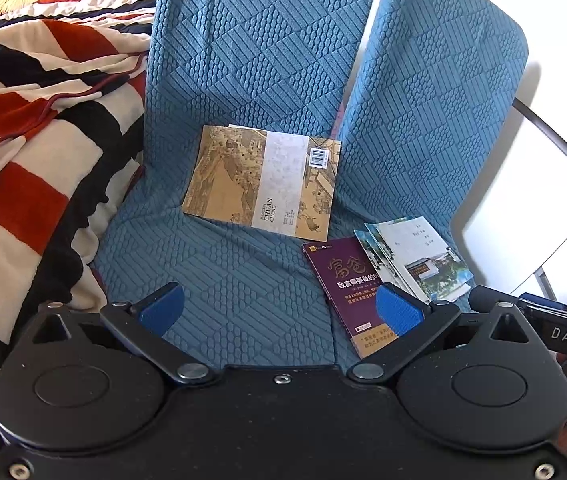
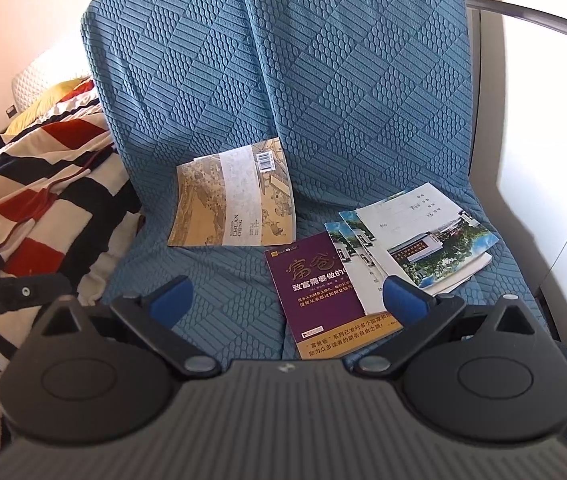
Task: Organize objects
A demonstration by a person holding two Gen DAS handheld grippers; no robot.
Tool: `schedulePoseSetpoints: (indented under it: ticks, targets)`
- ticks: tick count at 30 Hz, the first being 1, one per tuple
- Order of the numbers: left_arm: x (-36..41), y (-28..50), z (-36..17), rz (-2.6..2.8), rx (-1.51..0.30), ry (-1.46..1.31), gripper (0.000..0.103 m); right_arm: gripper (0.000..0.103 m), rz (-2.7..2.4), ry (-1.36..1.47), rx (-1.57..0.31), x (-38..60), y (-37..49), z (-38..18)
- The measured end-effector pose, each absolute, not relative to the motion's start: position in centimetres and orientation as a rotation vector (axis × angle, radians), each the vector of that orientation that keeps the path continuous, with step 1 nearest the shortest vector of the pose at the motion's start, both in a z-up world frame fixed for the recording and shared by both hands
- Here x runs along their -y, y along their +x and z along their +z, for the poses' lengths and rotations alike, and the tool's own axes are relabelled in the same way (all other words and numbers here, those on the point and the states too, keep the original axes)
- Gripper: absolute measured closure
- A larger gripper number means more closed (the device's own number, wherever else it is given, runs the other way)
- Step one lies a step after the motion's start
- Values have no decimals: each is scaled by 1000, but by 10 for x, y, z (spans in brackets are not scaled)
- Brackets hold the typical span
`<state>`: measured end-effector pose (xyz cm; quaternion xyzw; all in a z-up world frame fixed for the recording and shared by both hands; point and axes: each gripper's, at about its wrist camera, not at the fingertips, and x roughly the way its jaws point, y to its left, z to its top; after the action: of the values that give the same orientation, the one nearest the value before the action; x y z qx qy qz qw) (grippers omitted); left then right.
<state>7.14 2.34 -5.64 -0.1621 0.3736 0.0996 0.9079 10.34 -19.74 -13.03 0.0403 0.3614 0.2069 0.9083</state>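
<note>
Purple book (image 2: 323,292) (lower corner hidden) lies beyond both gripper (image 1: 281,312) (image 2: 289,300) pairs, spread wide.

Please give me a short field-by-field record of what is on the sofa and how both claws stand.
surface: blue sofa
tan book: lies flat near the backrest, barcode side up
purple book: lies flat at the front, its right edge under the booklets
booklets: fanned stack, right of the purple book
blanket: striped, heaped at the left
left claw: open, empty
right claw: open, empty

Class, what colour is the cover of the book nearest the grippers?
Purple book, orange strip at the bottom; clearest in the right wrist view.
</note>
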Motion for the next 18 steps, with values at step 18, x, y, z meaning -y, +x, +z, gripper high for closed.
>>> schedulePoseSetpoints:
  ticks: [18]
  targets:
    - [-24, 65, -55, 191, -753, -333, 0, 0, 417, 63, -753, 197, 97, -131]
